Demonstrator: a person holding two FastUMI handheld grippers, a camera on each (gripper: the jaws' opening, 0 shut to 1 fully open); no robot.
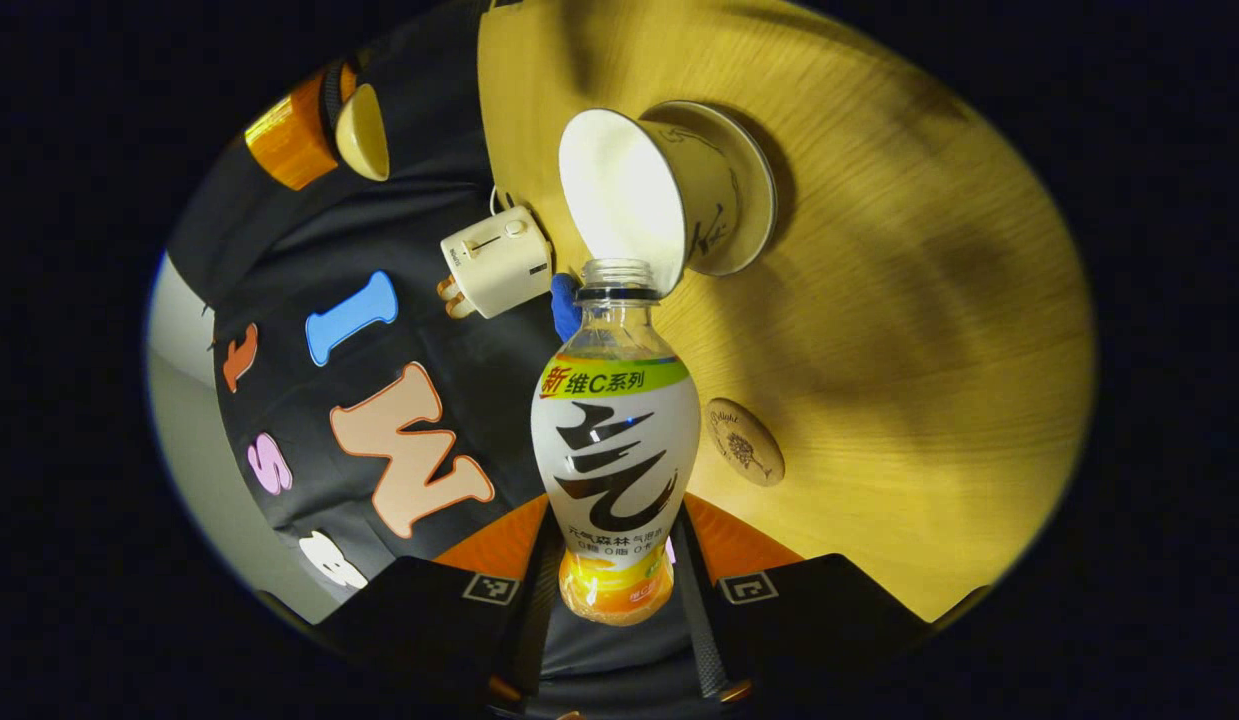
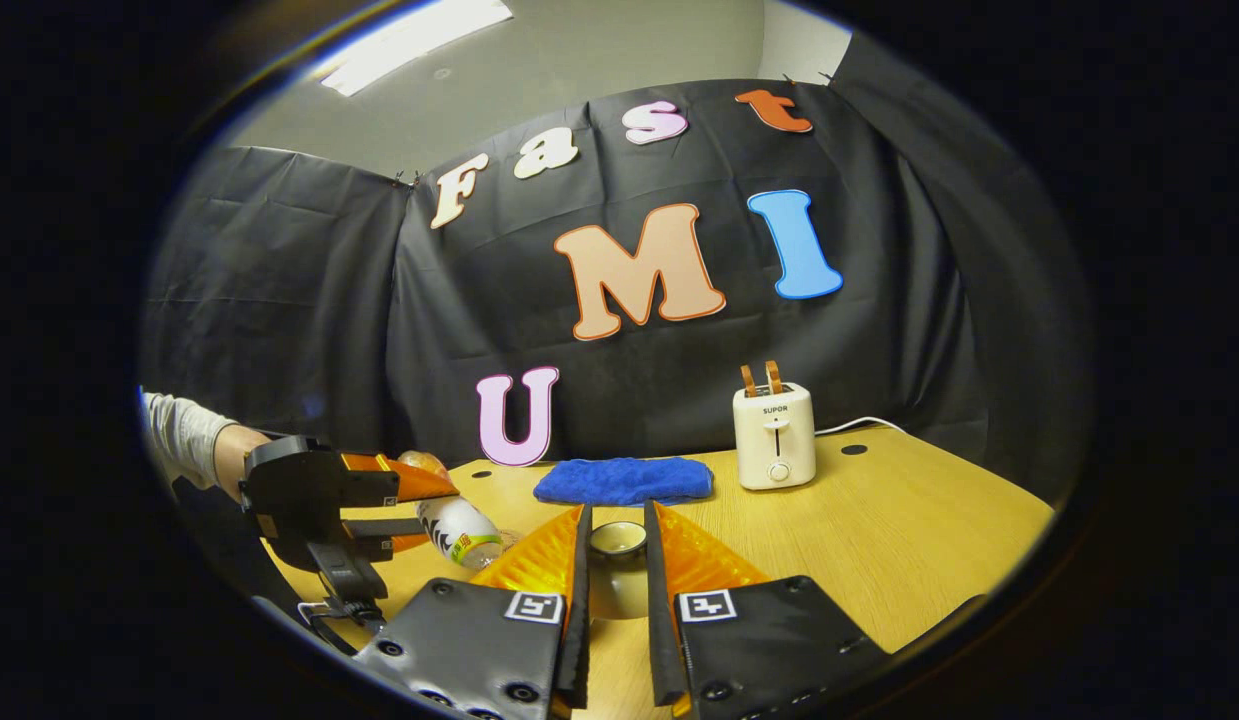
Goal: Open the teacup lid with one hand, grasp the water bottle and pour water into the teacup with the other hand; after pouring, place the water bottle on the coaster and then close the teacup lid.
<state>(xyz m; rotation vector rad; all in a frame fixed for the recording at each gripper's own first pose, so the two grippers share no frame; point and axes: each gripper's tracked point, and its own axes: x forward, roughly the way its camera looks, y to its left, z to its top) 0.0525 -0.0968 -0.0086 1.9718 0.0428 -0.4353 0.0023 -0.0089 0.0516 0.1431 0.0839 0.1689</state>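
Both left jaws grip the water bottle (image 1: 616,440), its mouth touching the teacup (image 1: 644,200) rim.

"SUPOR" on toaster (image 2: 774,437)

bench (image 2: 909,520): light wood
toaster (image 2: 774,437): ahead-right of right gripper (image 2: 616,560); blue cloth (image 2: 624,480): just ahead
teacup (image 1: 669,195), coaster (image 1: 744,442): beyond left gripper (image 1: 616,560)
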